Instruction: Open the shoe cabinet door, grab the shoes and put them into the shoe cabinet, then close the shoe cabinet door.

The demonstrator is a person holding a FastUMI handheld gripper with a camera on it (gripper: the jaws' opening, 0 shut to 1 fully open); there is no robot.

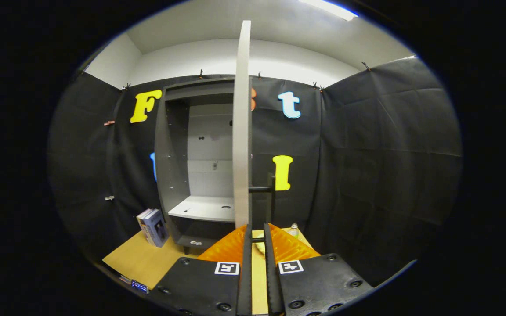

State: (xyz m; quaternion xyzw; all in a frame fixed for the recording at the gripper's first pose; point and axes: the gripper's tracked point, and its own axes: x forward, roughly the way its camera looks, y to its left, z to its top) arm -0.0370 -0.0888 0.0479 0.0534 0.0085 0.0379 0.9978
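Door [241, 127] of the shoe cabinet [171, 166] swung out, seen edge-on straight ahead of the claw [257, 235]. Claw nearly closed, narrow gap between the fingers, lined up with the door's lower edge and the dark bar handle [272, 193] that sticks out on the door's right side. Fingers look pinched around the handle's lower end, but contact spot is tiny and partly hidden, so cannot tell if both actually press on it. Judgement: claw sits here because it is pulling the door wide by the handle, so the opening step is about done.

Cabinet interior exposed left of the door: pale shelf [204, 208] midway up, bare, darker compartment under it. Cabinet stands at the back of the table [141, 259], against the booth wall. Box [154, 227] leans just beside the cabinet's left foot. Small bottle [294, 229] beyond the right finger.

Shoes: something pale shows in the gap between the fingers, too little visible to call it a shoe. None inside the cabinet, so placing is not yet done.
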